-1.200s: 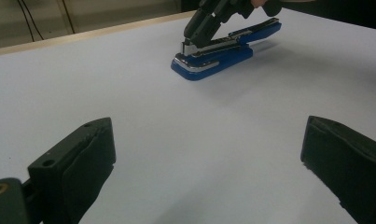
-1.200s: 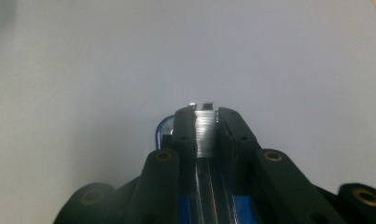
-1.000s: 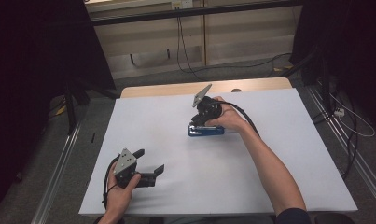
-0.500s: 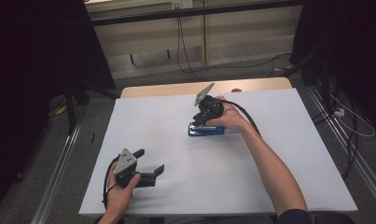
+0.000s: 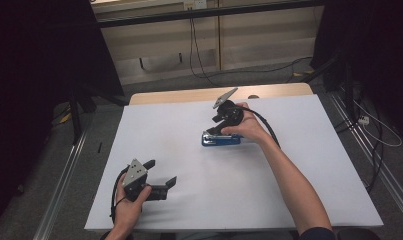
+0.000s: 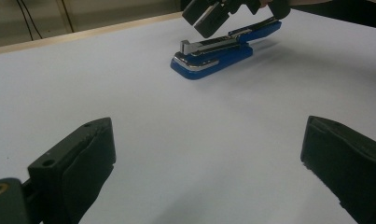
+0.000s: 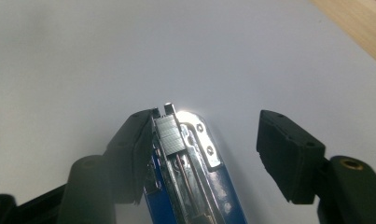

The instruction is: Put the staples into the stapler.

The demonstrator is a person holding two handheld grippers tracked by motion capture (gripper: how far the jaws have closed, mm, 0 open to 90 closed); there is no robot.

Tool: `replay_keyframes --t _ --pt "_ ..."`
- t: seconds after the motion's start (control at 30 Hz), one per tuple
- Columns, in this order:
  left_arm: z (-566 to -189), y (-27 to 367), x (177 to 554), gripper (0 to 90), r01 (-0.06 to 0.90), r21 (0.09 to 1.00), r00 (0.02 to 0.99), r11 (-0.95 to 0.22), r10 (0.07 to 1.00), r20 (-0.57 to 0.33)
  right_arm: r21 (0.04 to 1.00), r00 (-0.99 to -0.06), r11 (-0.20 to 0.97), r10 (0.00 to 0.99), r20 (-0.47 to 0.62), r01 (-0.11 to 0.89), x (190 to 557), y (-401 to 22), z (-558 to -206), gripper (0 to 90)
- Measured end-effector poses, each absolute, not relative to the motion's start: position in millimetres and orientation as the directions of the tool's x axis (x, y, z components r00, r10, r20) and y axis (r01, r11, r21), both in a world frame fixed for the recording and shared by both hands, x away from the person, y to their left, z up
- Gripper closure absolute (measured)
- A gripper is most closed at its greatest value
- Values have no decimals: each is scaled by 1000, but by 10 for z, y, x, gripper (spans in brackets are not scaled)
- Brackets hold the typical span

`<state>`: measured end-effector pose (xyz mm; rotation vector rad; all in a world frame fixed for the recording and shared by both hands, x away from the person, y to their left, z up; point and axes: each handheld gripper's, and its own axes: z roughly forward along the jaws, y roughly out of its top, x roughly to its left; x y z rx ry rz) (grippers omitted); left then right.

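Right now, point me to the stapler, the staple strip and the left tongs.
stapler point(image 5: 220, 139): high view, on its blue base.
staple strip point(image 7: 170, 136): right gripper view, on the strip's top face.
left tongs point(image 5: 162, 174): high view, midway between the open jaw tips.

Overhead light renders the white table point(image 5: 289, 190) evenly bright; surroundings are dark. Glare burns out the stapler point(image 7: 195, 154) metal in the right gripper view. Near jaws are soft-focused.

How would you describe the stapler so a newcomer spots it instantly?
Start at the white table and look toward its far middle, where the right claw hangs, open. The blue stapler lies flat right under that claw. It is the table's sole blue thing, with a shiny metal staple channel exposed on top.
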<state>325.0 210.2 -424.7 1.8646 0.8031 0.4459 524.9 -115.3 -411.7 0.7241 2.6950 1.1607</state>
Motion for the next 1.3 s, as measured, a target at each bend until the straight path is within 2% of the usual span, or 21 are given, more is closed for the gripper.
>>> replay_keyframes --t 0.17,0.37,0.93,1.3 --pt "-4248 2103 3252 33 328 907 709 -265 703 -51 720 -858 569 509 71 397 5215 -1173 -4117 207" --pt "-4249 2106 3258 33 327 905 708 -271 704 -45 740 -826 527 560 68 418 5159 -1191 -4117 101" --pt "-4258 2110 3273 33 328 904 702 -273 711 -40 776 -741 404 661 117 484 4970 -1303 -4133 70" --pt "-4263 2120 3274 33 338 903 695 -264 717 -51 808 -656 331 749 88 487 4823 -1415 -4118 52"
